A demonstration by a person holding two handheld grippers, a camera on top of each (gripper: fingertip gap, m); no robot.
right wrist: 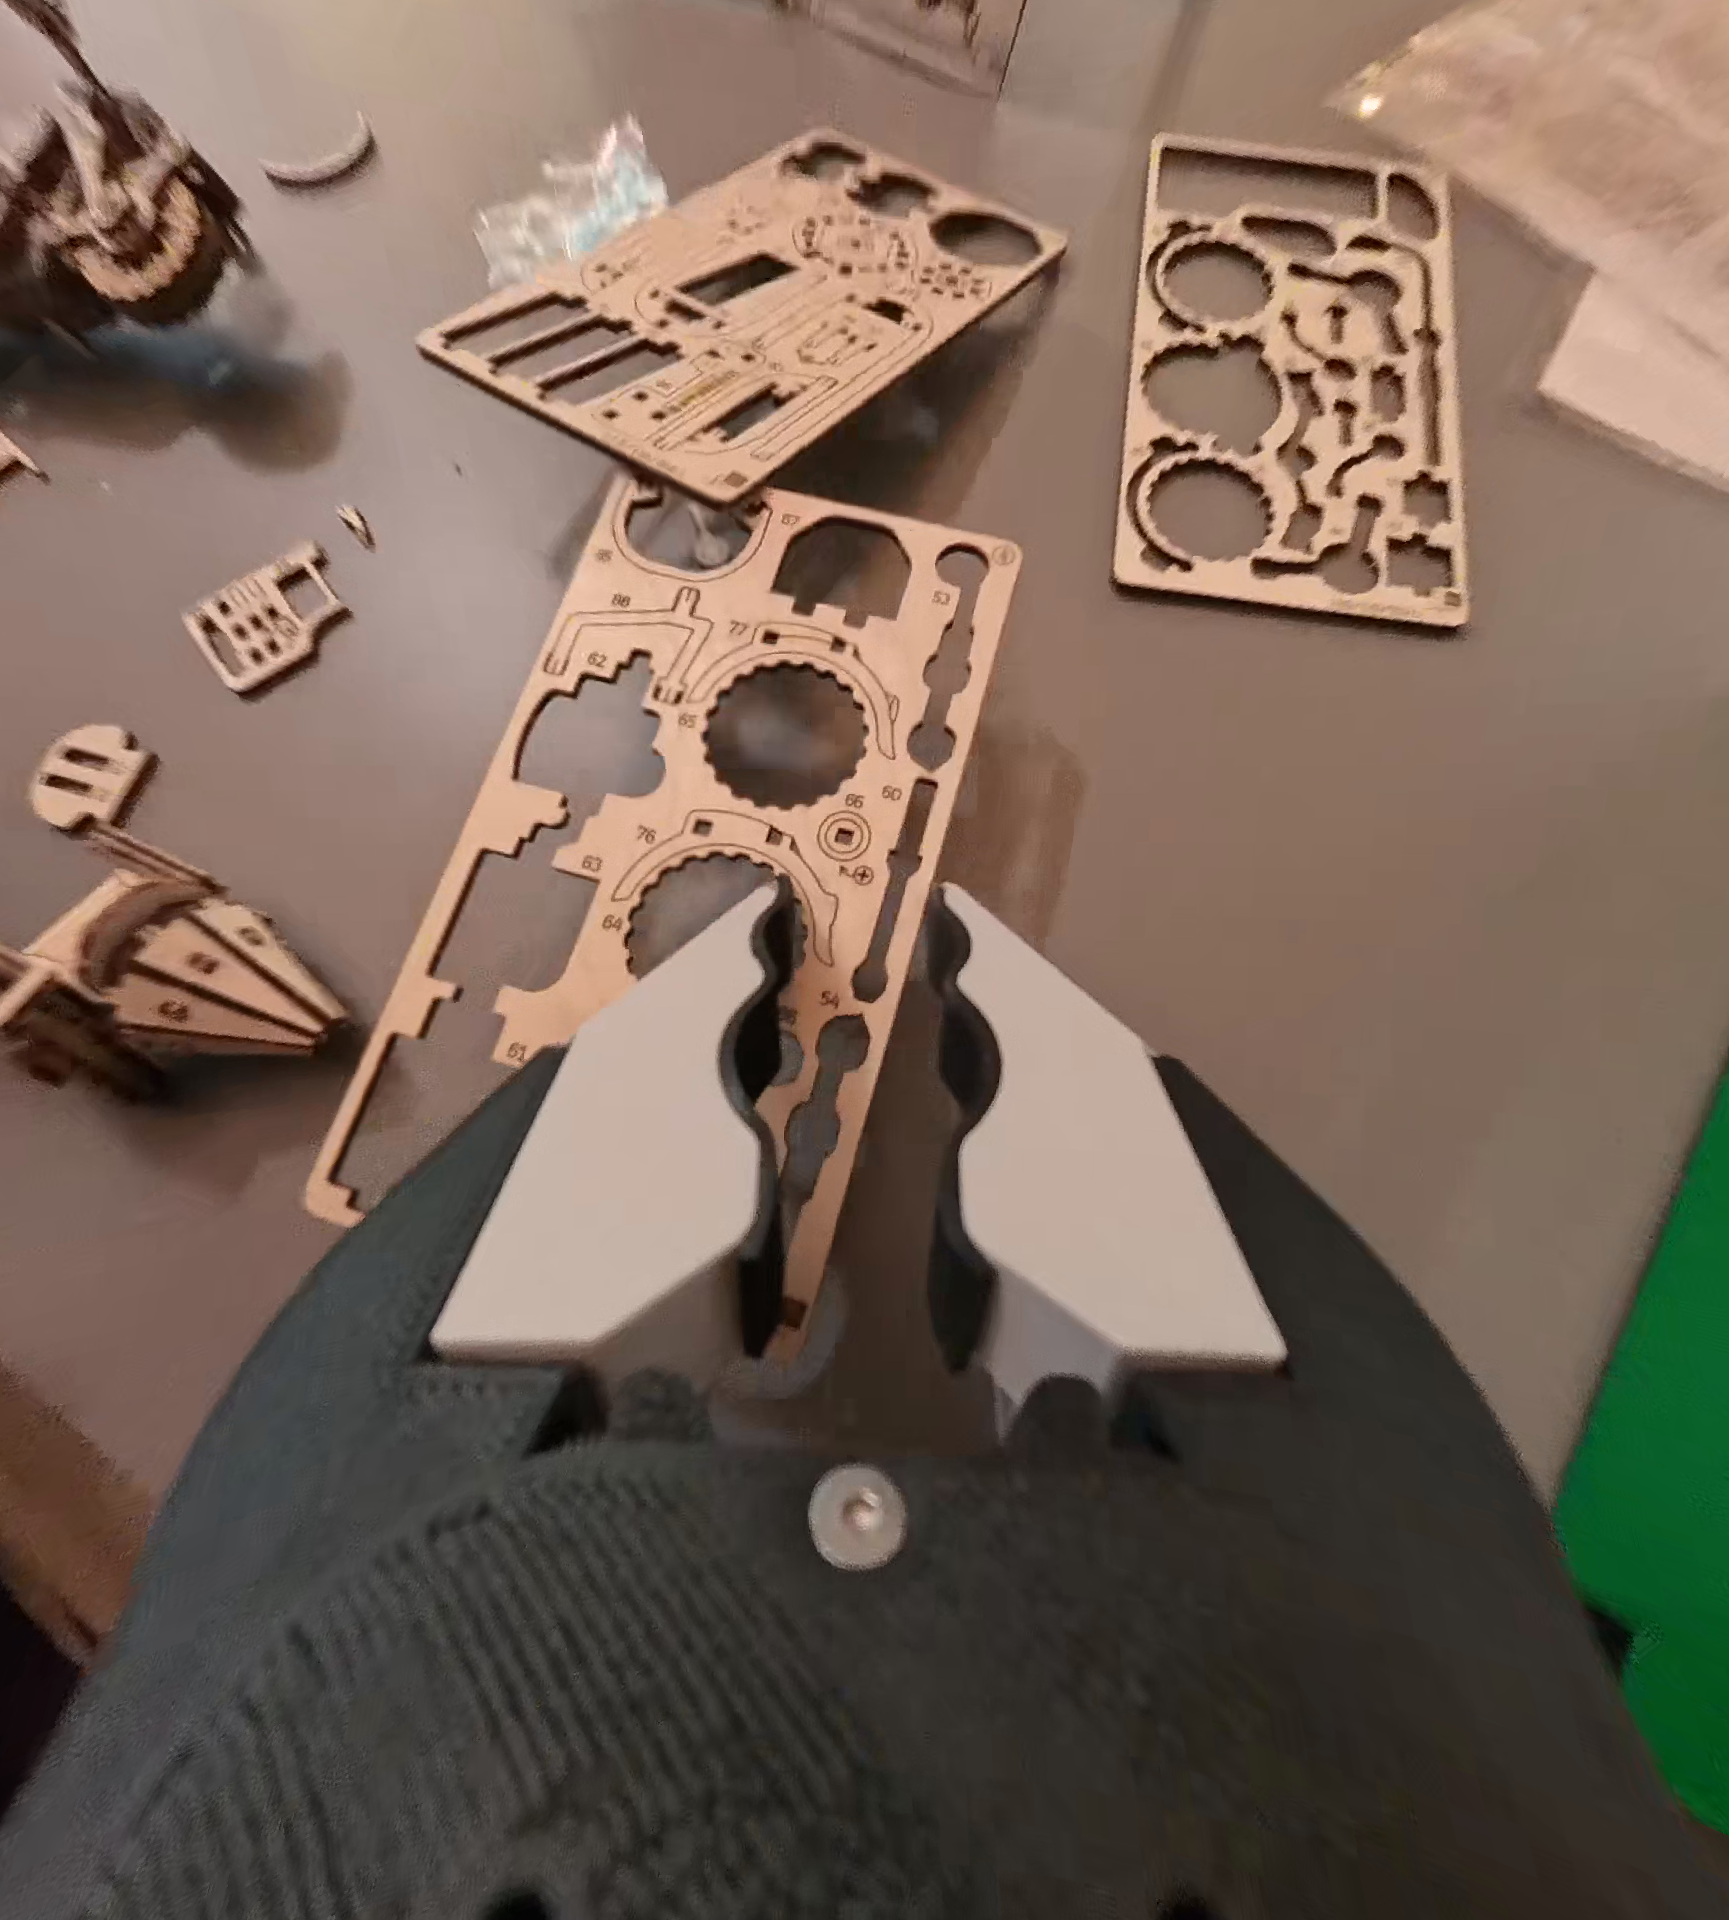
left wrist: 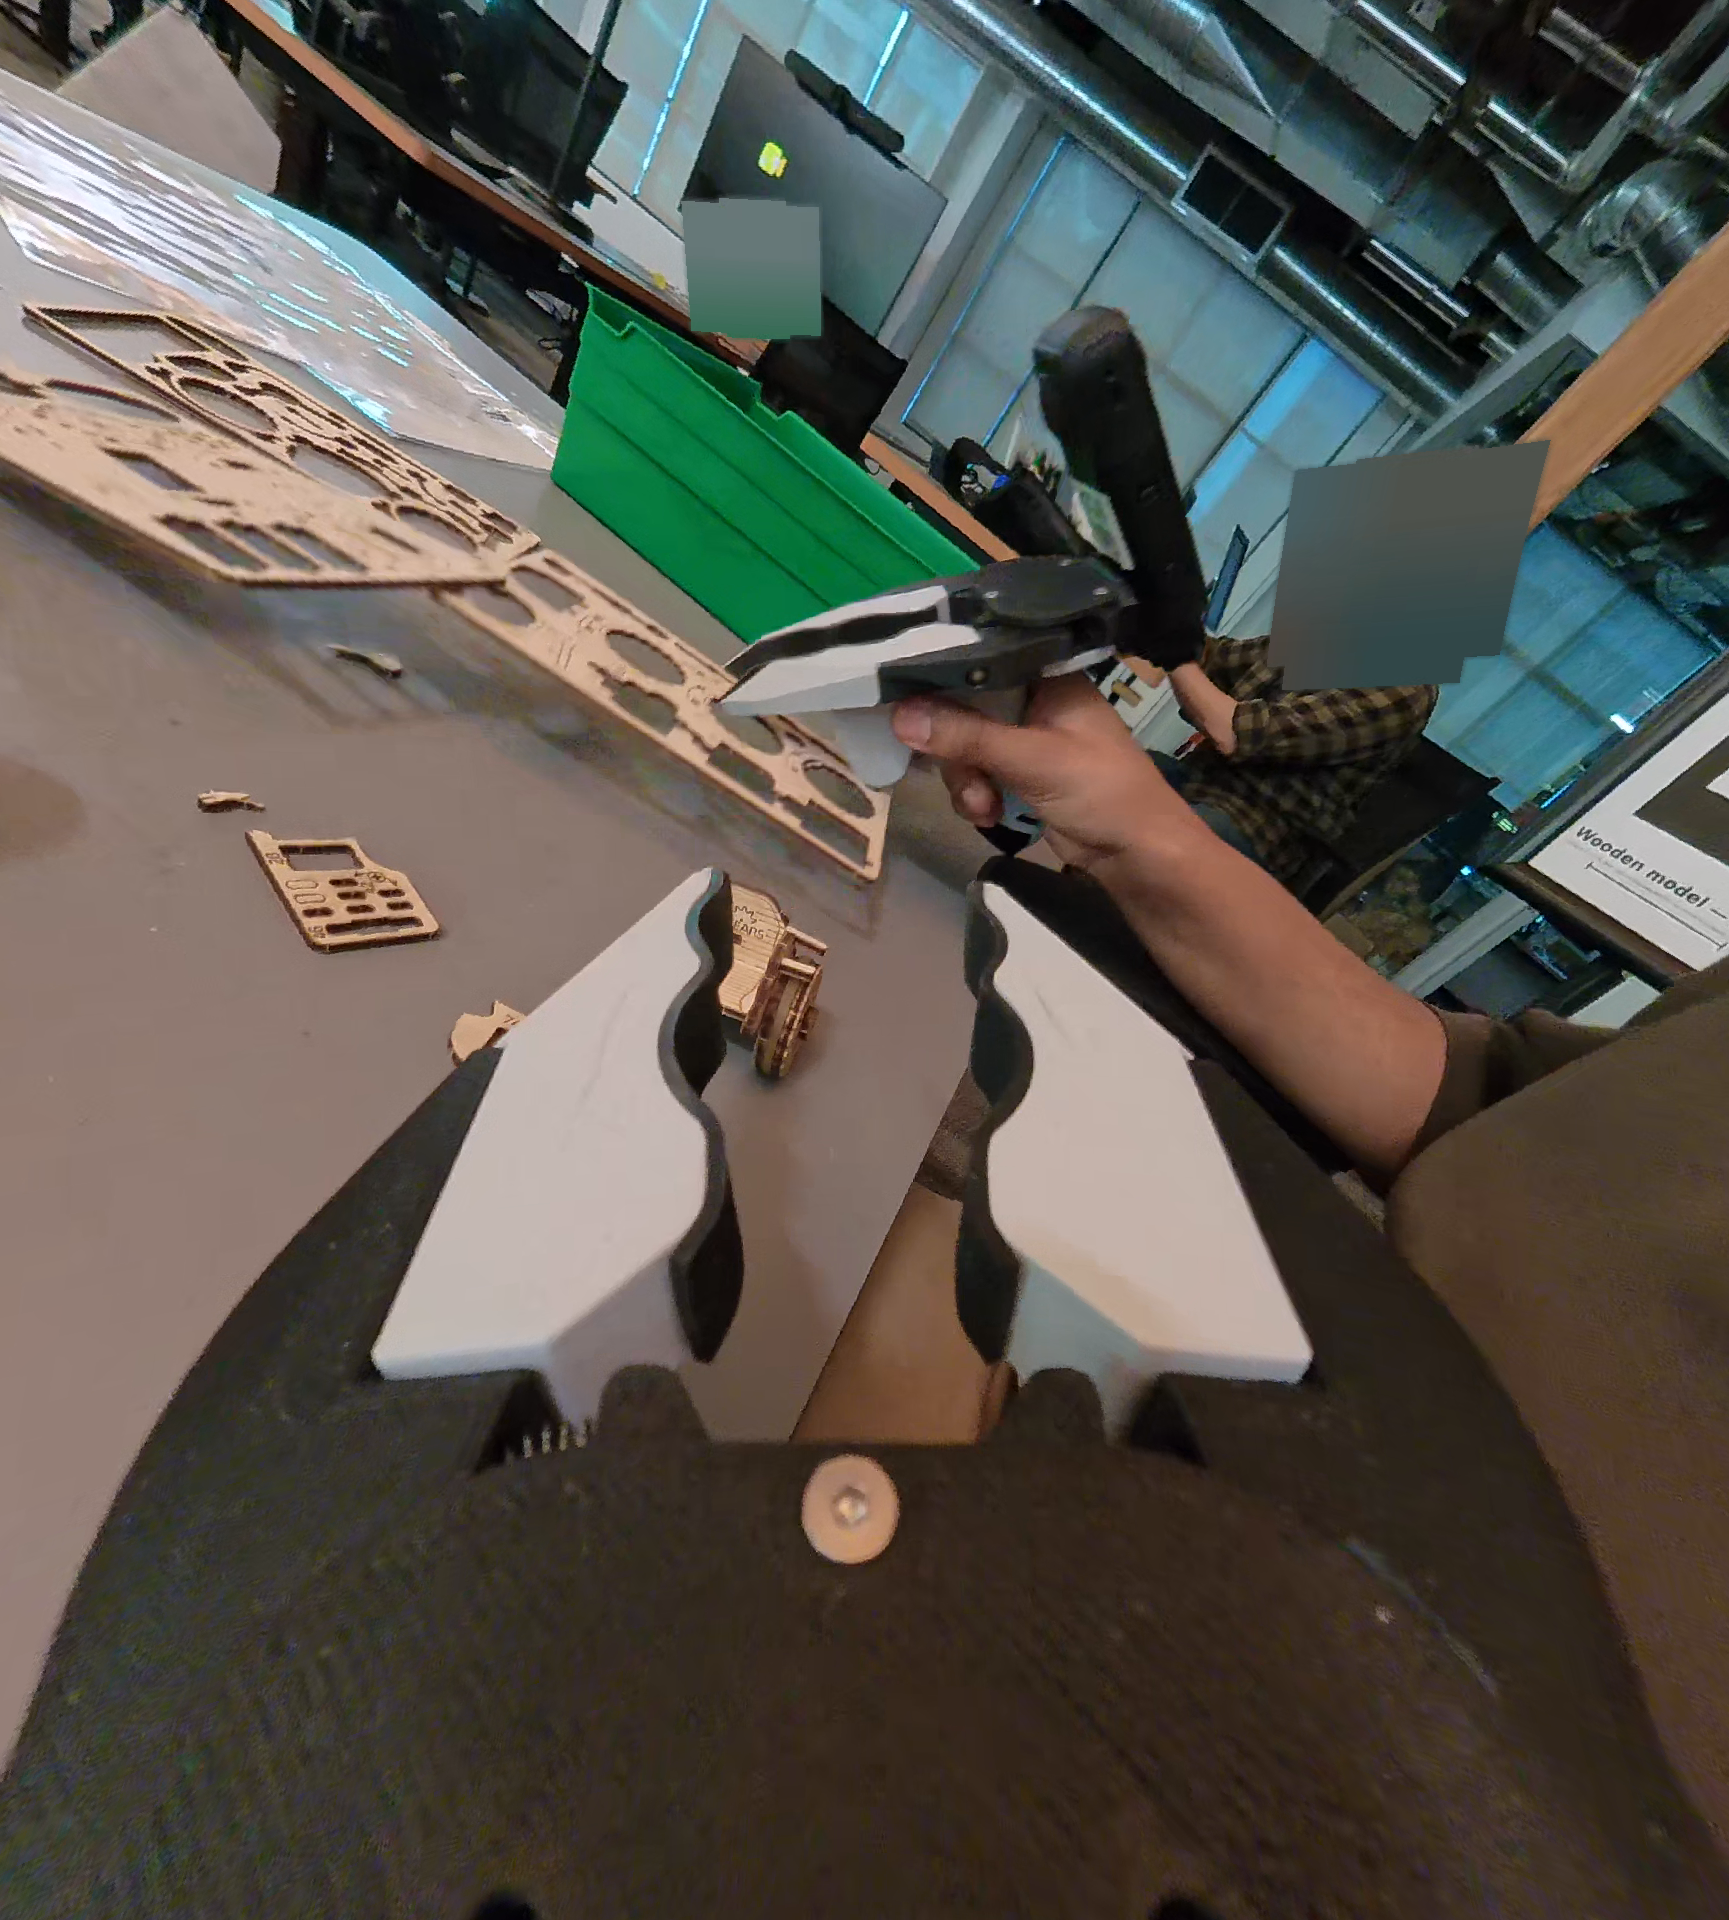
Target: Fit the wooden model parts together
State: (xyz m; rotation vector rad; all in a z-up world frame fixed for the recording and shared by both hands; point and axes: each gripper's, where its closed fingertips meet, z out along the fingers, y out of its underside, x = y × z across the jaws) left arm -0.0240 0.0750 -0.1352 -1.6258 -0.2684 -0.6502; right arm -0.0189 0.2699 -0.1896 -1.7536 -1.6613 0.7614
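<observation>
A punched wooden parts sheet (right wrist: 725,592) lies tilted on the grey table (right wrist: 1255,935). My right gripper (right wrist: 858,896) is low over its right edge, jaws partly apart, with the sheet's edge strip showing between the fingers and nothing clamped. The left wrist view shows that gripper (left wrist: 735,694) in a hand over the same sheet (left wrist: 548,613). My left gripper (left wrist: 844,914) is open and empty above the table. Just past its fingertips sits a small built wooden assembly (left wrist: 772,987). A wedge-shaped wooden assembly (right wrist: 164,987) lies left of the sheet.
Two more punched sheets (right wrist: 746,312) (right wrist: 1291,384) lie farther back. Loose pieces include a grid-cut one (right wrist: 262,618) (left wrist: 340,894) and a round one (right wrist: 91,774). A green bin (left wrist: 725,488) (right wrist: 1722,1351) stands at the table's edge. Clear bags and papers (right wrist: 1670,260) lie at the back right. The gap from one gripper's tips to the other's is roughly 20 cm.
</observation>
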